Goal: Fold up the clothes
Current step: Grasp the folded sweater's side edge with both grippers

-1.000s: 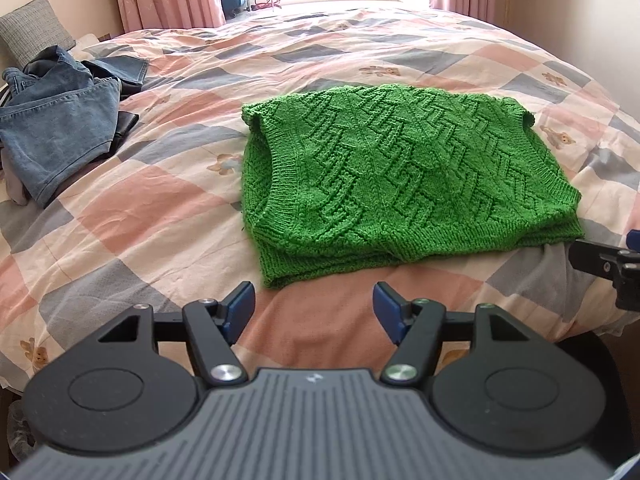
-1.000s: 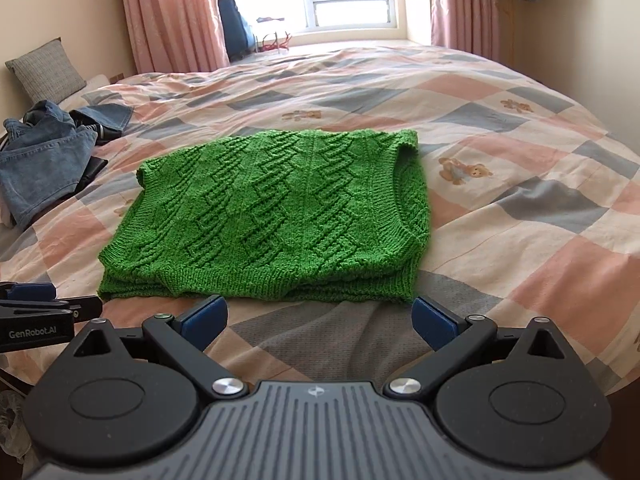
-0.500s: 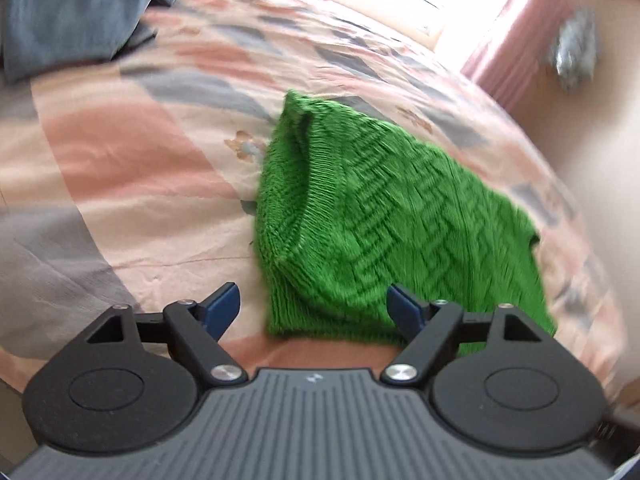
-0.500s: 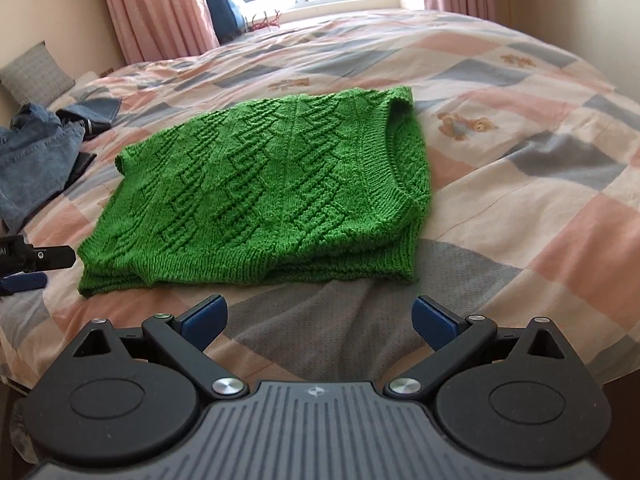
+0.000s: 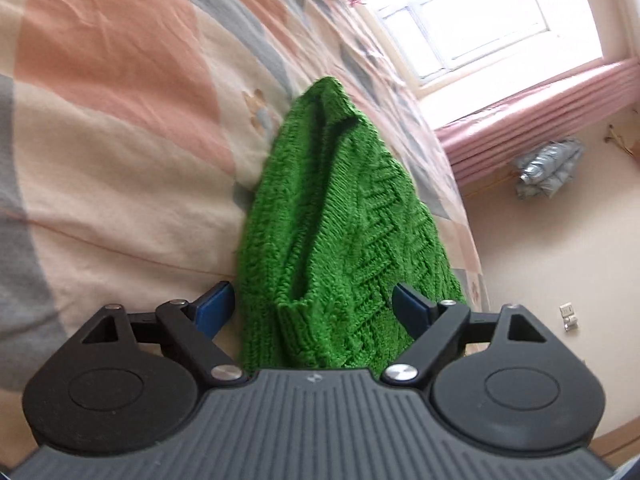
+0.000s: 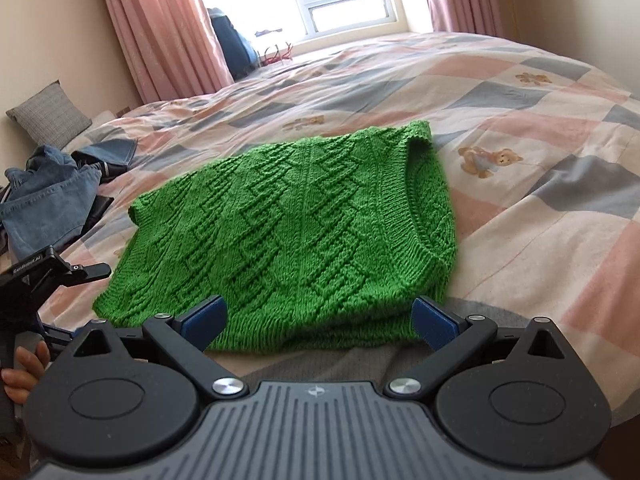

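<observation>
A green knitted sweater vest [image 6: 288,228] lies folded on the patchwork bed. In the left wrist view the vest [image 5: 340,232] runs away from me, seen from its left end. My left gripper [image 5: 316,304] is open, rolled sideways, with its jaws either side of the vest's near corner, not closed on it. My right gripper [image 6: 320,316] is open, its jaws straddling the vest's near hem. The left gripper [image 6: 52,276] shows at the left edge of the right wrist view, beside the vest's left end.
The bed's patchwork quilt [image 6: 540,184] spreads all round the vest. Blue jeans [image 6: 44,200] are piled at the left, with a grey pillow [image 6: 48,116] behind. Pink curtains [image 6: 160,28] and a window are at the back.
My left gripper has swung to the vest's left end, rolled sideways, and closed in on its corner. My right gripper has moved forward to the near hem. Both stay open.
</observation>
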